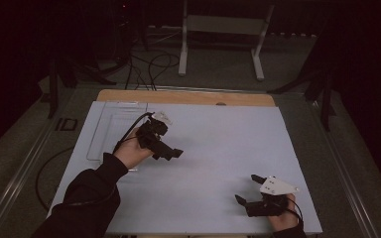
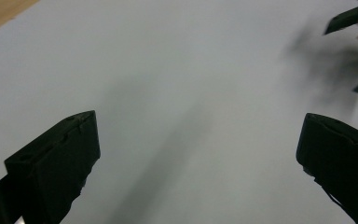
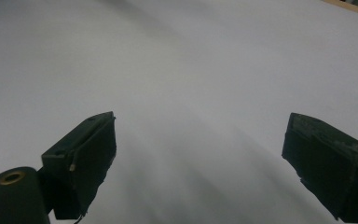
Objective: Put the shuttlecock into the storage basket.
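Left gripper [image 1: 171, 152] is held above the white sheet [image 1: 218, 148], left of centre, at about 10 o'clock from the sheet's middle. The left hand [image 1: 131, 151] grips it from the 7 o'clock side, with a dark sleeve [image 1: 87, 193] running down to the bottom edge. Its cable [image 1: 131, 126] loops up over the hand. In the left gripper view the 2 jaws stand wide apart with bare sheet between them; nothing is held.

Right gripper [image 1: 248, 189] sits low over the sheet near its front right corner, at about 5 o'clock from the middle. The right hand [image 1: 283, 218] holds it from below. The grey plate [image 1: 276, 187] lies on top of it. In the right gripper view the 2 jaws are also spread wide over bare sheet, holding nothing. Whether the tips touch the sheet cannot be told.

The 2 grippers are well apart. The left gripper view catches the right gripper [image 2: 354, 28] far off at 2 o'clock, blurred.

A clear tray [image 1: 110, 130] lies on the sheet at its far left, just beside the left hand, at 11 o'clock from it. Its contents cannot be made out.

The sheet covers a wooden table [image 1: 186, 97], whose bare strip shows along the far edge at 12 o'clock.
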`<state>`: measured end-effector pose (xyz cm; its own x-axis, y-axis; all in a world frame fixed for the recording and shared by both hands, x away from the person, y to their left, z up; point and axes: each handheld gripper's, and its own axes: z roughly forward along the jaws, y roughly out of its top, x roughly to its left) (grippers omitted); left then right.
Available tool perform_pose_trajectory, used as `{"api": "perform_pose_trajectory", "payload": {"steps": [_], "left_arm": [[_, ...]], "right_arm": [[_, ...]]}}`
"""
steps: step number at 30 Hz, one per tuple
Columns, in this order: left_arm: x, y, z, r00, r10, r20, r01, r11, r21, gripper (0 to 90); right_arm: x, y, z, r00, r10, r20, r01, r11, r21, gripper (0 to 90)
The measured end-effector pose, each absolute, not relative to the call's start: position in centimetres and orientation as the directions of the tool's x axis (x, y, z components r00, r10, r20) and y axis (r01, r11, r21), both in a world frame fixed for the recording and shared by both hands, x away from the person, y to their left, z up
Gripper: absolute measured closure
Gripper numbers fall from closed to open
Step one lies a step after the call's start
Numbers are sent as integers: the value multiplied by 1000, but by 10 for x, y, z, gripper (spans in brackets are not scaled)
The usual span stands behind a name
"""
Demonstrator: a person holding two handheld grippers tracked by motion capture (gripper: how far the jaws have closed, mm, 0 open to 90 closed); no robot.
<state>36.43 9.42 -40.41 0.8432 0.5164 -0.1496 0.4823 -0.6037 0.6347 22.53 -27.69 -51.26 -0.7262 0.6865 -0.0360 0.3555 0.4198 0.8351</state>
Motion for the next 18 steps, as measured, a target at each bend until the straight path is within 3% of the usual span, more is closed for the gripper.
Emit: {"api": "perform_pose_trajectory", "payload": {"steps": [18], "left_arm": [[342, 79, -409, 887, 448, -109, 409, -657, 633, 3]], "right_arm": [[226, -278, -512, -726, 687, -35, 354, 417, 837, 98]]}}
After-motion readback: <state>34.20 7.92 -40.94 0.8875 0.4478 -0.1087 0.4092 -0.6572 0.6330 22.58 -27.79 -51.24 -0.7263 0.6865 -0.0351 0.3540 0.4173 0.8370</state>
